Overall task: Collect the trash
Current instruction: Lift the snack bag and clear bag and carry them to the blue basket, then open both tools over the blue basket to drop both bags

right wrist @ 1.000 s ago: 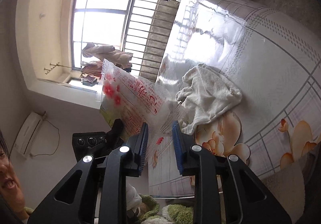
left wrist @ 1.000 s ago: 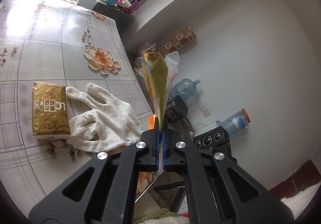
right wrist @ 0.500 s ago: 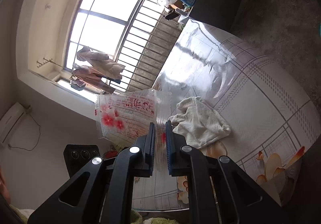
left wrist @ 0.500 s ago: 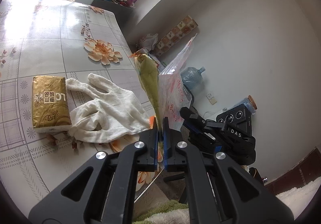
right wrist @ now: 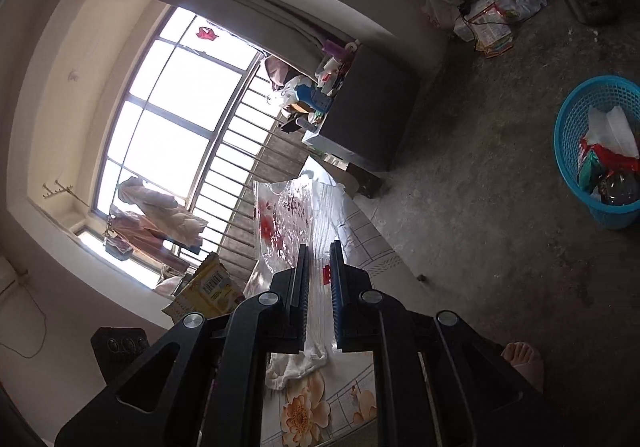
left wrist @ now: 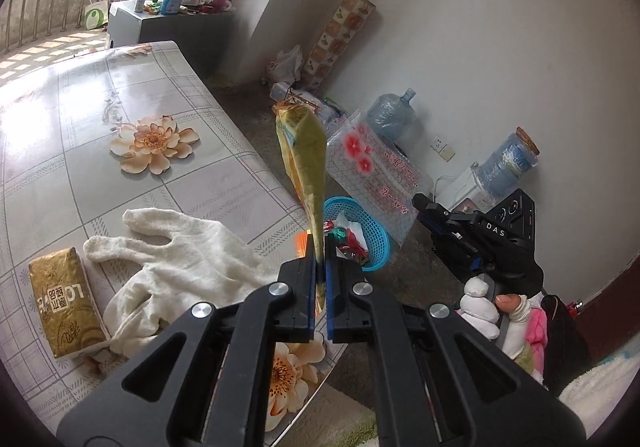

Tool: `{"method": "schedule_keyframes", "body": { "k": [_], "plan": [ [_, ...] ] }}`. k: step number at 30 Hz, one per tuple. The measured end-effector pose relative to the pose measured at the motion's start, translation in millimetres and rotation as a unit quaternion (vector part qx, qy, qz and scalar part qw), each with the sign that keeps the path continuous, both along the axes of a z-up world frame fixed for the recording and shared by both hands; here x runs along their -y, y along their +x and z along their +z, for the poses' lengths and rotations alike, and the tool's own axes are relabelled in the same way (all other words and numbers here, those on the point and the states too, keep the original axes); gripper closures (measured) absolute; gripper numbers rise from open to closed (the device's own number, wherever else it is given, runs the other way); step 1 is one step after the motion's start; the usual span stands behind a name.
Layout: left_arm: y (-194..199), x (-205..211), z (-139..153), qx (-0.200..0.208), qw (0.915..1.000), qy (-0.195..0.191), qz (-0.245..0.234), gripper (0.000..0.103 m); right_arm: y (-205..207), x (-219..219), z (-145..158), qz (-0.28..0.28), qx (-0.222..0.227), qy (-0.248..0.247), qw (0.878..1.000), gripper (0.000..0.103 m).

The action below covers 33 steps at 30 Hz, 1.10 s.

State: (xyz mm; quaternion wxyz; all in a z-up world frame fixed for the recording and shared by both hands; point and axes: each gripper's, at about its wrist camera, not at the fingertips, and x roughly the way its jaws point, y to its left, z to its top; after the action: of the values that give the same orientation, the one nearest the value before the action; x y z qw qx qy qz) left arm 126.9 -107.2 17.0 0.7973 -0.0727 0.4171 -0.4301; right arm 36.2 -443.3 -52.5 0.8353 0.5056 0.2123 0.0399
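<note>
Left wrist view shows the left gripper (left wrist: 319, 271) clamped on a yellow wrapper (left wrist: 306, 159), held above the blue basket (left wrist: 378, 243) for dropping. Beside it, the right gripper (right wrist: 319, 267) pinches a clear printed bag (right wrist: 286, 223), also trash.

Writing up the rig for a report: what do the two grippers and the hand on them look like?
Both the left gripper and right gripper are matte black, with angular arms, silver round bolts and blue-edged fingers. The right one's body reads "DAS". A white glove covers the hand, thumb bare.

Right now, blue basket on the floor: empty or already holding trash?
Holding trash. The blue mesh basket stands upright with white paper and red and green wrappers inside, below its rim.
</note>
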Motion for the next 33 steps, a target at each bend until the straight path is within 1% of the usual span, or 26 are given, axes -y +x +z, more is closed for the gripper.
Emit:
{"method": "schedule_keyframes", "body": {
  "k": [3,5,6,8,9,10,12,14,15,17,19,21,23,24,25,26,27,28,29,30,31,32,33],
  "plan": [
    [10,53,10,0.016,0.9985,0.016,-0.051,0.101,-17,37,0,-0.076,-0.027,-0.037,0.996,0.093],
    [20,98,8,0.007,0.9956,0.035,-0.087,0.101,-29,59,-2,-0.127,-0.051,-0.063,0.989,0.093],
    [24,125,2,-0.004,0.9935,0.047,-0.104,0.101,-36,68,-5,-0.155,-0.071,-0.078,0.982,0.093],
    [32,172,-9,-0.011,0.9881,0.07,-0.136,0.101,-47,87,-14,-0.205,-0.109,-0.103,0.967,0.093],
    [37,197,-17,-0.015,0.9848,0.085,-0.15,0.101,-55,98,-21,-0.23,-0.127,-0.112,0.958,0.093],
    [41,219,-25,-0.02,0.9816,0.097,-0.164,0.101,-58,108,-30,-0.247,-0.14,-0.111,0.952,0.093],
    [47,260,-43,-0.033,0.9748,0.118,-0.186,0.101,-64,130,-50,-0.276,-0.152,-0.08,0.946,0.093],
    [52,306,-67,-0.052,0.9657,0.141,-0.212,0.101,-65,152,-77,-0.293,-0.161,-0.042,0.941,0.093],
    [52,329,-82,-0.064,0.9605,0.154,-0.223,0.101,-64,162,-92,-0.303,-0.166,-0.02,0.938,0.093],
    [55,362,-104,-0.073,0.9542,0.17,-0.235,0.101,-62,178,-126,-0.314,-0.17,0.035,0.933,0.092],
    [58,395,-129,-0.088,0.9477,0.185,-0.244,0.101,-61,193,-159,-0.332,-0.174,0.087,0.923,0.092],
    [61,425,-152,-0.098,0.9425,0.2,-0.25,0.1,-58,208,-190,-0.349,-0.18,0.133,0.91,0.092],
    [63,450,-172,-0.101,0.9383,0.213,-0.253,0.095,-52,222,-220,-0.352,-0.187,0.17,0.901,0.089],
    [62,463,-182,-0.107,0.9361,0.218,-0.255,0.086,-48,227,-232,-0.354,-0.2,0.18,0.896,0.089],
    [65,471,-191,-0.112,0.9347,0.222,-0.254,0.072,-43,233,-244,-0.353,-0.217,0.182,0.892,0.087],
    [68,480,-198,-0.114,0.935,0.226,-0.248,0.066,-38,239,-256,-0.349,-0.236,0.18,0.889,0.082],
    [70,486,-205,-0.112,0.9362,0.229,-0.242,0.06,-35,241,-264,-0.352,-0.258,0.177,0.882,0.077],
    [72,488,-209,-0.11,0.9367,0.233,-0.238,0.058,-34,242,-269,-0.358,-0.274,0.175,0.876,0.065],
    [74,490,-211,-0.108,0.9377,0.236,-0.231,0.058,-34,245,-276,-0.36,-0.283,0.172,0.872,0.061],
    [77,489,-212,-0.112,0.9393,0.233,-0.225,0.057,-35,246,-277,-0.361,-0.288,0.168,0.871,0.061],
    [78,488,-212,-0.116,0.9402,0.229,-0.223,0.055,-37,247,-277,-0.362,-0.29,0.163,0.871,0.057],
    [80,486,-208,-0.117,0.9419,0.223,-0.222,0.054,-39,247,-274,-0.364,-0.29,0.154,0.872,0.051],
    [80,485,-205,-0.112,0.9434,0.222,-0.22,0.051,-41,245,-271,-0.366,-0.292,0.142,0.872,0.051]
  ]
}}
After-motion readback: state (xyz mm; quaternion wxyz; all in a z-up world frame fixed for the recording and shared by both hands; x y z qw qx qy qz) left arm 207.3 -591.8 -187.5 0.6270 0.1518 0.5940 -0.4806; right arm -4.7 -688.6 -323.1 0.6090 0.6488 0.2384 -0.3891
